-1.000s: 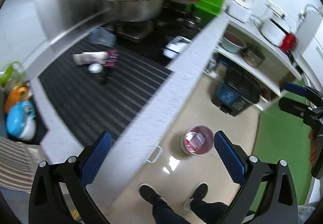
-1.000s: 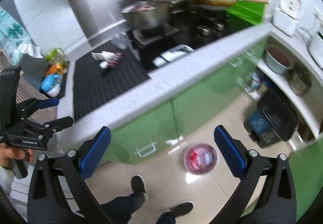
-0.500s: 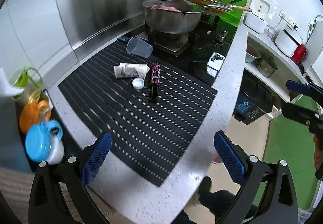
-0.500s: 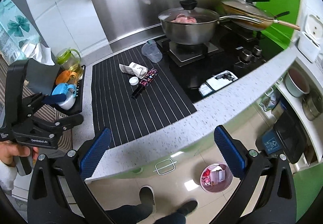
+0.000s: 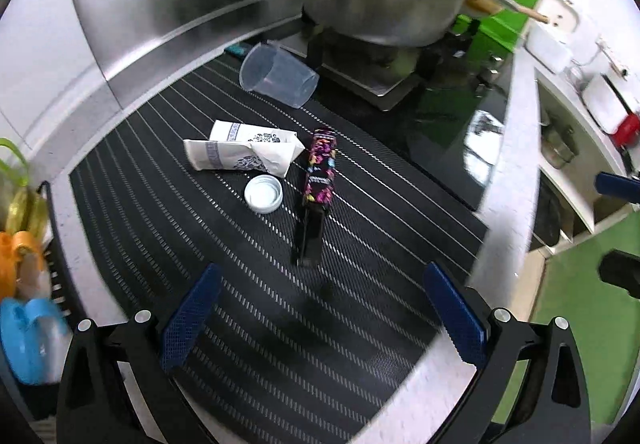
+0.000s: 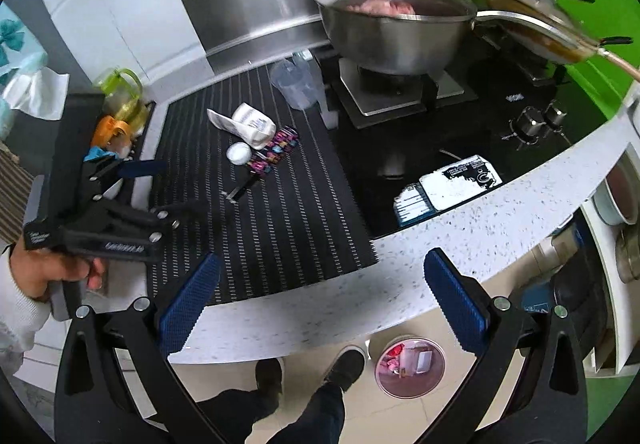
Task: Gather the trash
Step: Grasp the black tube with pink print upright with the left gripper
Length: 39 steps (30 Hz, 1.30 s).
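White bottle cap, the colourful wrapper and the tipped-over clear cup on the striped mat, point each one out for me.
White bottle cap (image 5: 263,194): left wrist view, centre of its open inside.
Colourful wrapper (image 5: 321,169): left wrist view, middle of the printed part.
Clear cup (image 5: 278,75): left wrist view, its side wall.

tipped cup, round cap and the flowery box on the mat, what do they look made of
Tipped cup: looks like clear frosted plastic; the mat stripes show faintly through its wall.
Round cap: probably white plastic, matte, with a moulded inner rim.
Flowery box: likely printed cardboard, slightly glossy, with a black inner tray sliding out.
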Available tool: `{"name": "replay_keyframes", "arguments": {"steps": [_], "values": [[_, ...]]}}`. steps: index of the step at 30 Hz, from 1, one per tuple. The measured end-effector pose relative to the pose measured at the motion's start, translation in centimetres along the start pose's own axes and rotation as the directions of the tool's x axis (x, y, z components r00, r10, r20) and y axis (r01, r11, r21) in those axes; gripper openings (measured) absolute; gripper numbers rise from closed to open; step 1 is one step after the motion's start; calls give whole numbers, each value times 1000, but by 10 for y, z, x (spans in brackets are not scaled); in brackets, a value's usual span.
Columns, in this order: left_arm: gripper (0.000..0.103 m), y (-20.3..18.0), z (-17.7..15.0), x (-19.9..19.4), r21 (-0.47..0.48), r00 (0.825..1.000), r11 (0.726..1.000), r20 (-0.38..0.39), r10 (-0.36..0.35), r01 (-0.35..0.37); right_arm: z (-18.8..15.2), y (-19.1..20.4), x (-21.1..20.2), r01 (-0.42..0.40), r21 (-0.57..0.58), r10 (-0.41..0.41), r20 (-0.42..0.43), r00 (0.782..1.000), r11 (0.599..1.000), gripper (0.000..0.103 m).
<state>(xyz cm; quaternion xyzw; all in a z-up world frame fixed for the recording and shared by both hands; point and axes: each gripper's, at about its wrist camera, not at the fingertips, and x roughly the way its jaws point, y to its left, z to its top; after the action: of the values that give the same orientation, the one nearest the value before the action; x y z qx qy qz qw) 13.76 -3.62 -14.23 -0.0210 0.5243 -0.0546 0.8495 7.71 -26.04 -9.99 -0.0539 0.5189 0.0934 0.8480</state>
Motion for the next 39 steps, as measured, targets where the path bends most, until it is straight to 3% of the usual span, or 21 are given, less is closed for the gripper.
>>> {"name": "replay_keyframes", "arguments": {"steps": [7, 9, 14, 15, 18, 21, 28, 39], "values": [[96, 2, 10, 43, -14, 999, 1000, -25, 20, -21, 13, -30, 25, -20, 4, 20, -30, 999, 1000, 100], [83, 2, 10, 51, -13, 999, 1000, -37, 25, -26, 14, -35, 30, -27, 8, 27, -35, 999, 1000, 100], [65, 3, 10, 60, -12, 998, 999, -42, 49, -50, 16, -40, 41, -47, 15, 48, -49, 998, 999, 100], [53, 3, 10, 60, -12, 998, 998, -43, 53, -54, 16, -41, 43, -52, 18, 53, -51, 997, 998, 100], [33, 5, 11, 64, -17, 997, 998, -57, 54, -55, 18, -41, 47, -60, 19, 61, -53, 997, 998, 100], [19, 6, 10, 63, -14, 997, 999, -64, 37, -38, 20, -38, 48, -66, 13, 67, -53, 996, 998, 100], [16, 4, 8, 53, -5, 999, 1000, -53, 11, -11, 24, -28, 51, -83, -6, 82, -47, 996, 997, 100], [16, 15, -4, -2, -36, 1000, 999, 8, -16, 16, 34, 10, 56, -125, -62, 123, -45, 991, 990, 100]]}}
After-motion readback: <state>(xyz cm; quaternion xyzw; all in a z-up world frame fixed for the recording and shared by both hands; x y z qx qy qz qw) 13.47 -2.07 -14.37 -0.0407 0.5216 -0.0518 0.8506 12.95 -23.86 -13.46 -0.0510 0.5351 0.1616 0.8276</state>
